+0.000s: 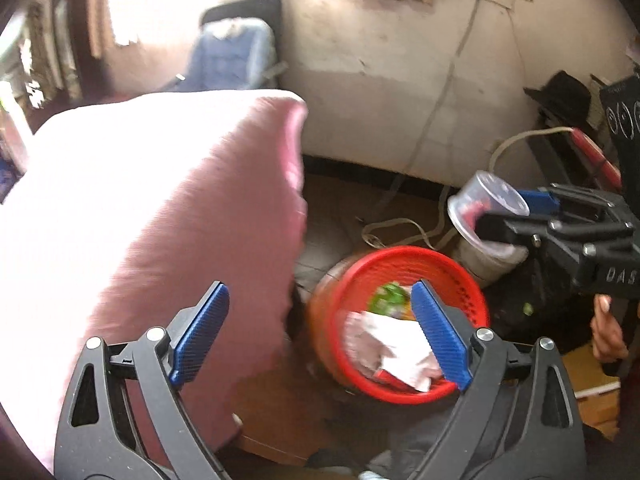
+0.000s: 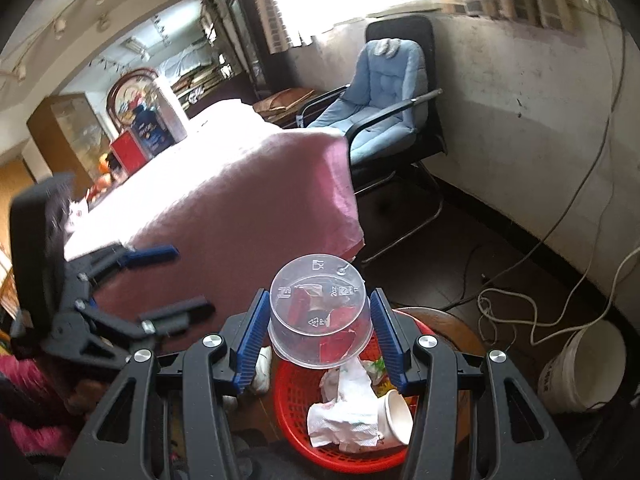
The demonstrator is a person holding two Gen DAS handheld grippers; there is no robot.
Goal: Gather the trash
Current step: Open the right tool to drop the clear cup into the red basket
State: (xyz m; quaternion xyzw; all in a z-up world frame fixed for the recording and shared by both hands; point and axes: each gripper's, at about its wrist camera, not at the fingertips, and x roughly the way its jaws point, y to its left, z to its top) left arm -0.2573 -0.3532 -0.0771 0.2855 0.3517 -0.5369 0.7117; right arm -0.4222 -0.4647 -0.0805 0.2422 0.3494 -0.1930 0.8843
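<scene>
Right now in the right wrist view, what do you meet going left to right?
Left gripper → pink-covered table → clear plastic cup held by the right gripper above the red basket → white bucket.

The clear plastic cup (image 2: 319, 316) looks glossy and smooth. The red plastic basket (image 2: 292, 408) is perforated mesh, holding crumpled paper (image 2: 346, 412). The pink cloth (image 2: 240, 216) looks matt.

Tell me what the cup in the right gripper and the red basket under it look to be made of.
Cup: clear, glossy thin plastic; see-through, with a moulded recycling mark and "2oz" on its base. Red basket: likely moulded plastic, its wall a lattice of small holes with a smooth rim.
</scene>
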